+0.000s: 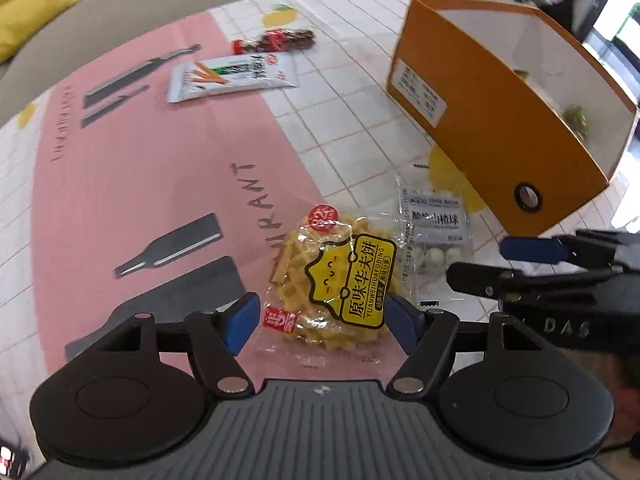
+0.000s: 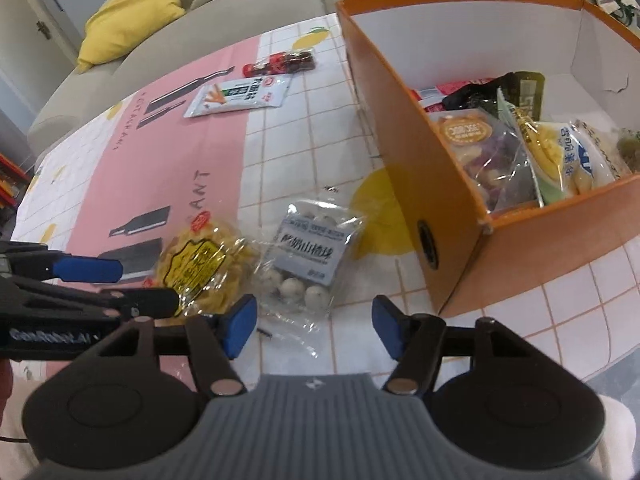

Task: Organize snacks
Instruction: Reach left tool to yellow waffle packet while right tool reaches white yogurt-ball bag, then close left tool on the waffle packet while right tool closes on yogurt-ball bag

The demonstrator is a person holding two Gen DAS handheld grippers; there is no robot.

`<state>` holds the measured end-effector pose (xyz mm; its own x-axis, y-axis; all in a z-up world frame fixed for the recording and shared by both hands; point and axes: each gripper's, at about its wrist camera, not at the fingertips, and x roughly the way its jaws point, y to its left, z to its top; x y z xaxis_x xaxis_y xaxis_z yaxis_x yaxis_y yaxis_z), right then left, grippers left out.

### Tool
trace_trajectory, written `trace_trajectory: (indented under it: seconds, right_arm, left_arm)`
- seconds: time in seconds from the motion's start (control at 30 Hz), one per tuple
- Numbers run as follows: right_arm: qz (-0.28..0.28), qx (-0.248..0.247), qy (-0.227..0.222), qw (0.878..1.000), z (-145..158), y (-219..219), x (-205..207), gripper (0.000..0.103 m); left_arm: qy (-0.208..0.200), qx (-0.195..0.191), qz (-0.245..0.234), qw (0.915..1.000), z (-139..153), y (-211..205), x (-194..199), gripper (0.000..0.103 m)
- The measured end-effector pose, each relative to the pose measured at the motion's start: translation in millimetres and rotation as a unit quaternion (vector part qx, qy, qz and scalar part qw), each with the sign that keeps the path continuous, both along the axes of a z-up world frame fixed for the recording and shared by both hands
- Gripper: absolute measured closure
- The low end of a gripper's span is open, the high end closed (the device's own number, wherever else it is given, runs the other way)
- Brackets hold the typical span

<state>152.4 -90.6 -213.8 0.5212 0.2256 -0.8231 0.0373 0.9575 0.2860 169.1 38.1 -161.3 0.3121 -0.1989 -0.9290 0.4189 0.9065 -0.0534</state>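
Straddling: the left gripper [image 1: 322,320] hangs low over the yellow waffle-biscuit pack [image 1: 338,282], its blue pads spread to either side of the pack's near end; whether the pads touch the wrapper cannot be told.
Left tool state: fingers apart, nothing clamped.
Right gripper [image 2: 314,326]: fingers apart, holding nothing, hovering above the near end of the clear pack of white hawthorn balls [image 2: 310,258].
Waffle-biscuit pack: lies flat on the tablecloth [image 1: 160,184] near the table's front edge, at the border of the pink band and the white grid.
Hawthorn-ball pack: just beside the biscuit pack, between it and the orange box [image 2: 404,168], the wrappers' edges meeting or overlapping.
Orange box: open-topped, on the right part of the table, with a round hole low in its near corner wall; several snack bags are piled inside, among them a clear bag with an orange label [image 2: 476,148] and a white-and-blue bag [image 2: 584,156].
Far side of the table: a white snack packet [image 2: 240,98] lies flat on the pink band, and a red packet [image 2: 282,62] sits just beyond it, both well apart from the grippers.
Beyond the table: a grey sofa [image 2: 248,12] with a yellow cushion [image 2: 132,16].
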Motion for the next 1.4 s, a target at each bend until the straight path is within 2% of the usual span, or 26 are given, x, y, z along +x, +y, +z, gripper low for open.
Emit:
trace_trajectory:
  seconds: [0.07,0.17,0.23,0.4,0.5,0.67,0.8,1.0,1.03,1.07,1.1,1.27,1.33,1.4]
  right_arm:
    - [-0.002,0.014,0.000,1.000,-2.1,-0.8,1.4,0.042]
    - [-0.002,0.010,0.004,1.000,-7.9,0.9,5.7,0.046]
    - [0.001,0.017,0.005,1.000,-11.6,3.3,9.7,0.059]
    - [0.032,0.006,-0.003,0.999,-14.1,21.3,21.3,0.053]
    - [0.048,-0.002,-0.004,0.999,-16.2,30.9,32.6,0.050]
    - [0.052,0.018,-0.005,0.998,-18.9,31.5,50.0,0.049]
    - [0.058,0.001,-0.018,0.998,-20.1,33.3,57.8,0.046]
    - [0.058,-0.002,-0.035,0.998,-22.0,30.1,65.2,0.045]
    - [0.055,0.000,-0.038,0.998,-22.6,28.9,66.1,0.040]
    - [0.053,0.006,-0.040,0.998,-23.1,27.6,66.3,0.038]
    - [0.051,0.013,-0.040,0.998,-23.8,26.8,67.2,0.037]
    - [0.051,0.012,-0.042,0.998,-24.2,29.0,66.5,0.037]
    - [0.053,0.003,-0.046,0.998,-24.8,30.3,65.5,0.037]
    - [0.060,-0.005,-0.048,0.997,-25.4,31.9,65.2,0.037]
  left_arm:
    - [0.004,-0.008,-0.015,0.9999,-3.7,2.6,4.6,0.019]
    - [0.004,-0.015,-0.036,0.9992,-5.9,3.9,8.6,0.016]
    - [0.008,-0.024,-0.049,0.9985,-6.9,6.0,11.0,0.016]
    - [0.017,-0.034,-0.045,0.9983,-14.9,18.4,18.9,0.014]
    - [0.030,-0.045,-0.018,0.9984,-19.4,32.2,25.7,0.012]
    - [0.041,-0.061,0.017,0.9972,-26.1,39.8,32.4,0.006]
    - [0.057,-0.080,0.048,0.9940,-34.1,42.2,35.1,0.005]
    - [0.052,-0.067,0.069,0.9940,-34.1,35.6,31.0,0.005]
    - [0.050,-0.061,0.071,0.9943,-33.9,33.2,29.0,0.007]
    - [0.047,-0.057,0.079,0.9941,-33.4,31.3,26.9,0.014]
    - [0.047,-0.058,0.089,0.9932,-32.6,31.3,25.5,0.016]
    - [0.023,-0.017,0.138,0.9901,-24.7,29.0,17.4,0.026]
    - [0.018,-0.023,0.165,0.9858,-22.3,36.4,16.1,0.030]
    - [0.028,-0.049,0.195,0.9791,-23.5,48.1,16.6,0.032]
